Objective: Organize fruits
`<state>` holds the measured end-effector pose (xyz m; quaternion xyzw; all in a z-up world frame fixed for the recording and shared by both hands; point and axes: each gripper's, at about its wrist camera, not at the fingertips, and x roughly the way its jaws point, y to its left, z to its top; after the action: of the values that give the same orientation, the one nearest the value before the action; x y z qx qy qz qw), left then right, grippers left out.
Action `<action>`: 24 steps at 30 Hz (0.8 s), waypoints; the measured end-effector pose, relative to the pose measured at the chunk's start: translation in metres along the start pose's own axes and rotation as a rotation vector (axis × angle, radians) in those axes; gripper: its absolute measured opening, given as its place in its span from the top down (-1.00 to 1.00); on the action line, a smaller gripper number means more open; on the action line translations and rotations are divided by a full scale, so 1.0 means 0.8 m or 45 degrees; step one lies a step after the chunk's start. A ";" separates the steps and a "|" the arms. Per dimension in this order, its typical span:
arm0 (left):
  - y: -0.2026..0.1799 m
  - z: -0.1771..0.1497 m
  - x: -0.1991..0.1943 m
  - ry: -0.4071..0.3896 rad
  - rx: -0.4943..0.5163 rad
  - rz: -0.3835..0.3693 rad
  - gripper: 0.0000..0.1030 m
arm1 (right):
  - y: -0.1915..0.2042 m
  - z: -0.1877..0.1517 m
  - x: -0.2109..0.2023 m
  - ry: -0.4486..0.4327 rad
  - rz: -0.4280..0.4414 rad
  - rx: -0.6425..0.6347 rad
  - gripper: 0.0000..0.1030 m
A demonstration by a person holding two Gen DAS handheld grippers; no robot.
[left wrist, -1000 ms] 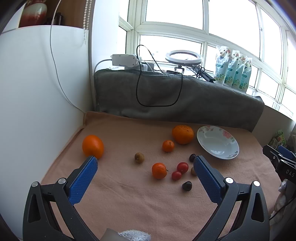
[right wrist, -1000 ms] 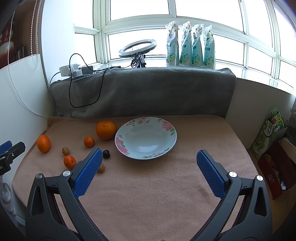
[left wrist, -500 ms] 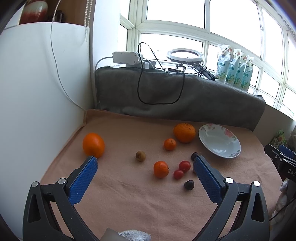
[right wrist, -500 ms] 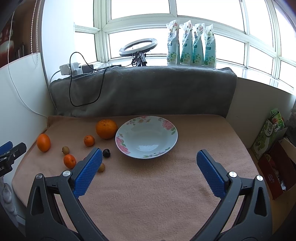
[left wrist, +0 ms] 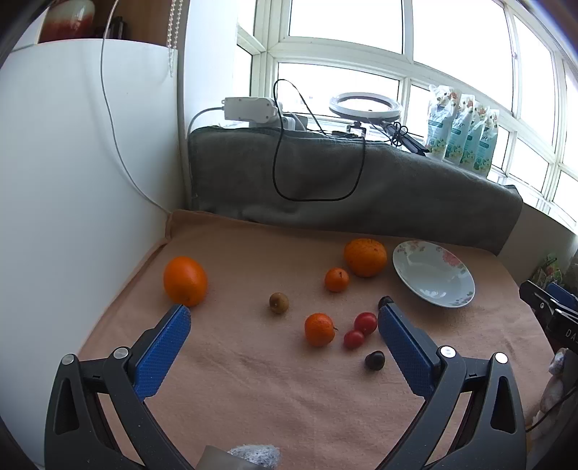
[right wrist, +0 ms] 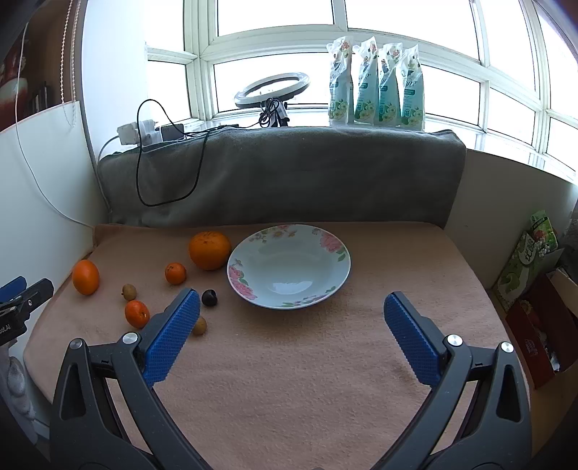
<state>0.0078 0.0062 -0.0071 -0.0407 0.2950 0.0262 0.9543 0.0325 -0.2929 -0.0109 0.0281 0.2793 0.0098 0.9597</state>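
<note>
Nothing sorted yet. Plate [right wrist: 289, 265] bare, at 12 o'clock from right gripper [right wrist: 292, 312]. Fruit [left wrist: 318, 329] all loose on cloth, 9 o'clock of plate. Left gripper [left wrist: 283, 330] and right both spread wide, empty.

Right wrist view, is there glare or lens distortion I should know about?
Right wrist view: window panes blown out white, a small highlight inside the plate, frame lines bowed by the fisheye, corners vignetted. Left wrist view: same overexposed window, fruit still sharp.
</note>
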 end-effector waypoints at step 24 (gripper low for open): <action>0.032 -0.032 0.036 0.145 -0.069 -0.052 -1.00 | 0.030 0.003 0.048 0.100 0.214 -0.037 -1.00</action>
<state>0.0153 0.0298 -0.0464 -0.0739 0.3471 0.0125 0.9348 0.0660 -0.2679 -0.0280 0.0373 0.3132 0.0956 0.9441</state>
